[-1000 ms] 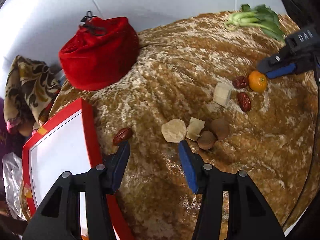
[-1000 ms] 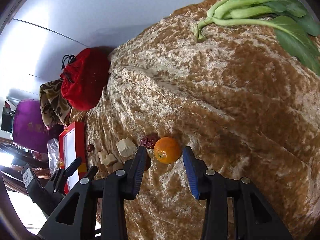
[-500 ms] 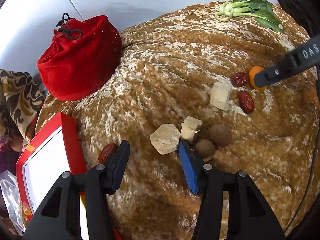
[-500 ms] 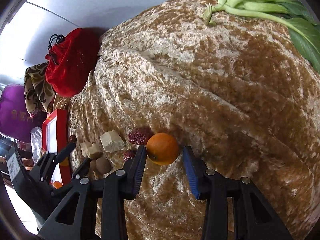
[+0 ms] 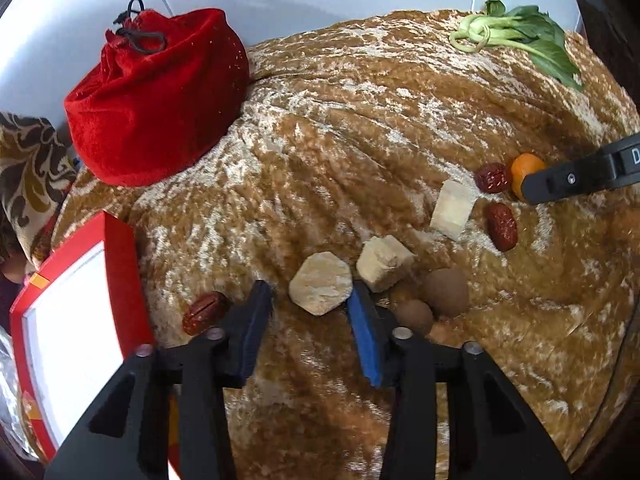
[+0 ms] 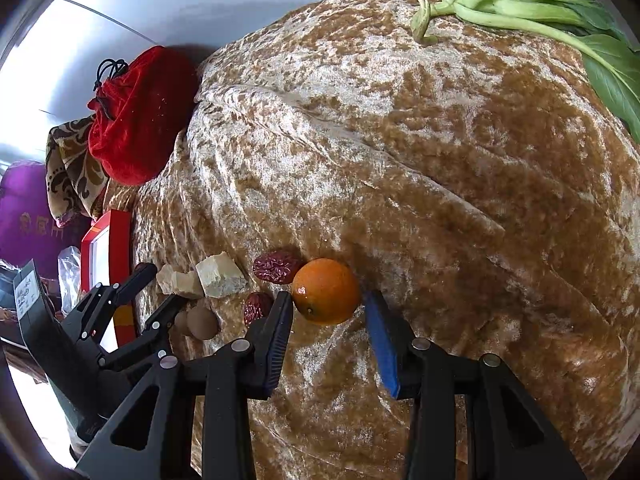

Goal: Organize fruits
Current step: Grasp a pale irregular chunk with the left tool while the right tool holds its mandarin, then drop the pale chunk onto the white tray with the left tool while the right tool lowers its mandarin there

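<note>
A: Brown crushed-velvet cloth [image 6: 440, 160] covers the whole work surface; white wall behind. Landmark: the orange [image 6: 326, 291].

B: Change noted?

A: Right gripper [image 6: 326, 308] has been brought in over the last second. The orange was ahead of the tips then; it is now bracketed between the spread fingers, not yet clamped. Left pad looks to be touching the peel, a gap is seen on the blue-pad side.

B: Left side?

A: Left gripper [image 5: 310, 300] has also been advanced; jaws released, nothing held. A pale hexagonal chunk [image 5: 321, 289] is seen just ahead of its tips, well left of the orange.

B: Meaning for the task?

A: Judged: the orange pick is set up, only closure is missing. No fruit appears sorted yet.

B: Clutter near the orange?

A: Wrinkled red date [image 6: 278, 267] touching it on the left. Second date [image 6: 257, 307] just behind the right gripper's left finger; it could be nudged on closing. Pale block [image 6: 220, 276] further left, then two brown round fruits [image 5: 446, 292] and a third date [image 5: 204, 312].

B: Further out?

A: Red-rimmed white tray [image 5: 120, 264] far left of the orange, likely the drop point. Red velvet pouch [image 5: 160, 92] beyond it. Bok choy [image 6: 540, 8] far behind the orange, clear of the path.
</note>
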The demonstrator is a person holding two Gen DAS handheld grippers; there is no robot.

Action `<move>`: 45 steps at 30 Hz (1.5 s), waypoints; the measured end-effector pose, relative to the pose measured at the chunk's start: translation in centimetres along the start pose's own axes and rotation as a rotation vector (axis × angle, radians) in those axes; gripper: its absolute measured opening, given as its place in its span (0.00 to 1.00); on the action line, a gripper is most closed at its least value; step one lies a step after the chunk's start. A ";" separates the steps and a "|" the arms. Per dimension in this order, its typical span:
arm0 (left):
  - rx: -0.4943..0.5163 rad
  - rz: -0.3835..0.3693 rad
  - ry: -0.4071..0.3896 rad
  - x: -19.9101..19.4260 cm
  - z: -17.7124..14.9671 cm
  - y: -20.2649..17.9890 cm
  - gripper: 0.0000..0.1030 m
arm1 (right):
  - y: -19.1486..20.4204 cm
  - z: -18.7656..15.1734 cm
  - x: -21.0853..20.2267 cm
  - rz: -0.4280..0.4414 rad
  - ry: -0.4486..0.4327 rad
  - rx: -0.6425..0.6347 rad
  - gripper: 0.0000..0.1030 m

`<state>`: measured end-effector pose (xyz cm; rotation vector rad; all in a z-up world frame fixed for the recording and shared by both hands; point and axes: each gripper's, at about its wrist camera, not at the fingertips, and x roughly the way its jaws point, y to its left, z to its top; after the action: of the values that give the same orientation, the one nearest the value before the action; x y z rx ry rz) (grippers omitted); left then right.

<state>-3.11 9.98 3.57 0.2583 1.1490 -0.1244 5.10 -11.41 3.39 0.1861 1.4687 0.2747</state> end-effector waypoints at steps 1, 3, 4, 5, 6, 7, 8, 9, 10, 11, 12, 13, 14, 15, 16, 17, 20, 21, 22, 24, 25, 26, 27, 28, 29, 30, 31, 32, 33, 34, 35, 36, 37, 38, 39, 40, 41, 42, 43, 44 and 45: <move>-0.002 -0.005 0.000 0.0 0.0 -0.1 0.32 | -0.1 0.1 0.0 0.009 0.004 0.007 0.39; -0.002 -0.014 0.000 -0.1 0.0 -0.2 0.27 | -0.6 0.2 -0.1 0.041 0.014 0.033 0.39; -0.001 -0.013 -0.001 -0.2 0.0 -0.3 0.27 | -0.9 0.3 -0.1 0.062 0.020 0.049 0.39; -0.002 -0.015 -0.003 -0.2 0.0 -0.3 0.27 | -1.1 0.4 -0.2 0.076 0.024 0.057 0.39; -0.009 -0.020 -0.003 -0.1 0.0 -0.2 0.27 | -1.4 0.5 -0.2 0.094 0.032 0.066 0.39; -0.017 -0.023 -0.001 -0.1 0.0 -0.3 0.27 | -1.6 0.6 -0.3 0.107 0.037 0.075 0.39; -0.027 -0.029 -0.002 -0.2 0.0 -0.2 0.27 | -1.8 0.7 -0.4 0.124 0.040 0.087 0.39; -0.035 -0.035 -0.005 -0.3 0.0 -0.1 0.27 | -1.9 0.8 -0.6 0.135 0.041 0.093 0.39; -0.043 -0.038 -0.008 -0.5 0.0 0.0 0.27 | -2.0 0.9 -0.7 0.144 0.042 0.095 0.39; -0.050 -0.042 -0.011 -0.6 0.1 0.0 0.27 | -2.0 0.9 -0.8 0.150 0.043 0.093 0.40; -0.052 -0.041 -0.014 -0.9 0.0 0.1 0.27 | -2.1 1.0 -0.9 0.156 0.045 0.094 0.40; -0.051 -0.037 -0.017 -1.1 0.0 0.1 0.27 | -2.2 1.1 -1.0 0.167 0.049 0.099 0.42; -0.049 -0.036 -0.021 -1.2 0.1 0.3 0.27 | -2.3 1.2 -1.0 0.175 0.052 0.104 0.42; -0.048 -0.037 -0.025 -1.4 0.2 0.3 0.27 | -2.5 1.3 -1.1 0.182 0.052 0.111 0.42; -0.048 -0.037 -0.029 -1.6 0.1 0.3 0.27 | -2.6 1.4 -1.2 0.179 0.048 0.114 0.42; -0.047 -0.032 -0.030 -1.8 0.2 0.4 0.27 | -2.8 1.5 -1.4 0.175 0.046 0.113 0.42; -0.046 -0.029 -0.046 -2.5 0.1 0.7 0.27 | -2.6 1.3 -1.2 0.169 0.046 0.113 0.42; -0.047 -0.026 -0.051 -2.8 0.0 0.8 0.27 | -2.4 1.2 -1.1 0.163 0.046 0.108 0.42; -0.046 -0.024 -0.058 -3.3 -0.3 0.9 0.27 | -2.1 1.1 -0.9 0.154 0.047 0.100 0.42; -0.039 -0.027 -0.071 -3.9 -0.6 1.0 0.27 | -1.7 0.9 -0.6 0.132 0.043 0.093 0.42; -0.034 -0.022 -0.075 -4.2 -0.8 1.0 0.27 | -1.5 0.8 -0.5 0.120 0.039 0.088 0.42; -0.029 -0.018 -0.080 -4.5 -1.0 0.9 0.27 | -1.3 0.8 -0.4 0.107 0.034 0.080 0.42; -0.026 -0.018 -0.085 -4.8 -1.1 0.9 0.27 | -1.2 0.7 -0.3 0.094 0.030 0.071 0.42; -0.025 -0.018 -0.088 -5.1 -1.3 1.0 0.27 | -1.0 0.7 -0.2 0.086 0.025 0.069 0.42; -0.023 -0.018 -0.091 -5.1 -1.3 1.0 0.27 | -1.0 0.7 -0.1 0.077 0.018 0.071 0.41; -0.021 -0.016 -0.094 -5.3 -1.4 1.0 0.27 | -0.8 0.7 0.1 0.071 0.014 0.072 0.40; -0.023 -0.014 -0.096 -5.4 -1.4 1.0 0.27 | -0.8 0.7 0.2 0.068 0.008 0.074 0.40; -0.024 -0.012 -0.097 -5.5 -1.5 1.1 0.27 | -0.8 0.8 0.2 0.069 0.001 0.078 0.40; -0.025 -0.011 -0.100 -5.5 -1.5 1.1 0.27 | -0.9 0.8 0.2 0.072 -0.006 0.083 0.40; -0.026 -0.011 -0.103 -5.6 -1.5 1.2 0.27 | -0.9 0.9 0.3 0.073 -0.012 0.088 0.39; -0.026 -0.010 -0.105 -5.7 -1.6 1.2 0.27 | -1.0 0.9 0.3 0.075 -0.017 0.092 0.39; -0.027 -0.008 -0.106 -5.8 -1.6 1.3 0.27 | -1.0 1.0 0.3 0.073 -0.017 0.090 0.39; -0.029 -0.006 -0.106 -5.8 -1.6 1.3 0.27 | -0.9 1.0 0.3 0.070 -0.019 0.085 0.38; -0.030 -0.003 -0.108 -5.9 -1.7 1.4 0.27 | -0.8 1.0 0.3 0.063 -0.023 0.079 0.35; -0.031 -0.002 -0.108 -5.9 -1.8 1.5 0.27 | -0.8 1.0 0.3 0.058 -0.024 0.075 0.34; -0.034 0.000 -0.107 -5.9 -1.9 1.6 0.27 | -0.8 1.0 0.2 0.059 -0.025 0.076 0.34; -0.036 0.003 -0.107 -6.0 -2.0 1.7 0.27 | -0.9 0.9 0.2 0.062 -0.026 0.079 0.34; -0.038 0.007 -0.108 -6.1 -2.1 1.9 0.27 | -0.9 0.9 0.2 0.063 -0.026 0.079 0.34; -0.044 0.010 -0.112 -6.2 -2.2 2.1 0.27 | -0.9 0.9 0.0 0.065 -0.026 0.079 0.34; -0.050 0.010 -0.115 -6.4 -2.4 2.3 0.27 | -0.9 0.8 -0.2 0.069 -0.028 0.081 0.33; -0.059 0.013 -0.118 -6.6 -2.6 2.7 0.27 | -0.9 0.8 -0.4 0.070 -0.030 0.082 0.33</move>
<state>-7.49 13.01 8.97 0.2033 1.0322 -0.0931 5.92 -12.38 3.55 0.3071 1.4460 0.2680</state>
